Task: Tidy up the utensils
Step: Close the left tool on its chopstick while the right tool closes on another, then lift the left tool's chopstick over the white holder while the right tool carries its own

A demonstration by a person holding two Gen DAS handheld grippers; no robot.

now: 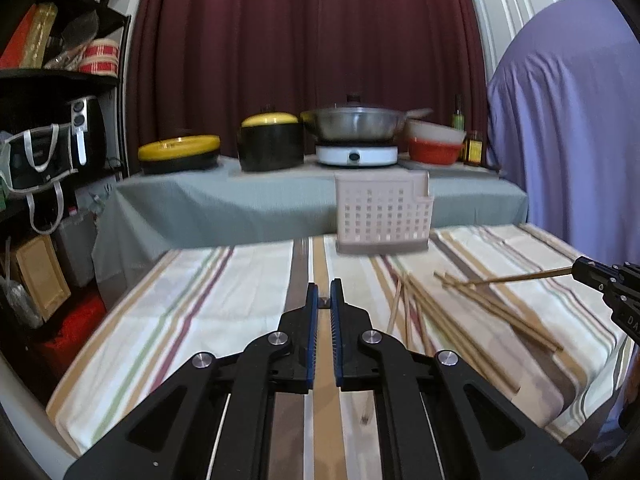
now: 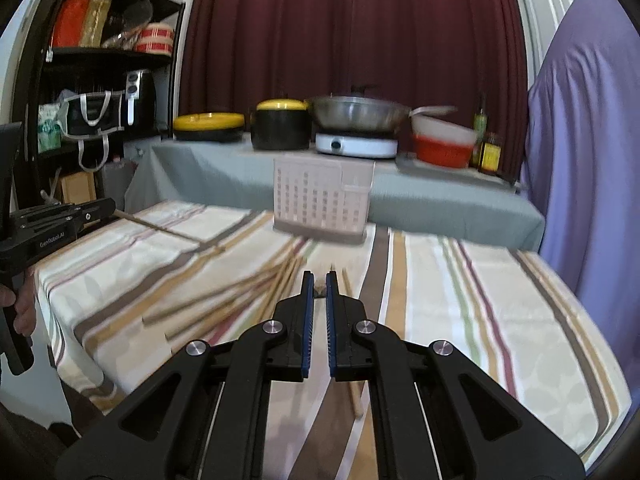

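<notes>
Gripping one thin wooden chopstick each — left tongs point(image 1: 324, 294) | right tongs point(image 2: 319, 285) | perforated plastic basket point(image 1: 382, 212)

A cream cloth point(image 1: 224, 280) striped tan, brown, maroon and green bears tan chopsticks point(image 1: 460, 316) and a beige lattice holder point(image 1: 384, 216).

"GenRobot.AI" in white print on side of left gripper point(image 2: 100, 210), right wrist view. Partial white letters "DA" on right gripper point(image 1: 576, 270) body, left wrist view. Bottle labels unreadable.
</notes>
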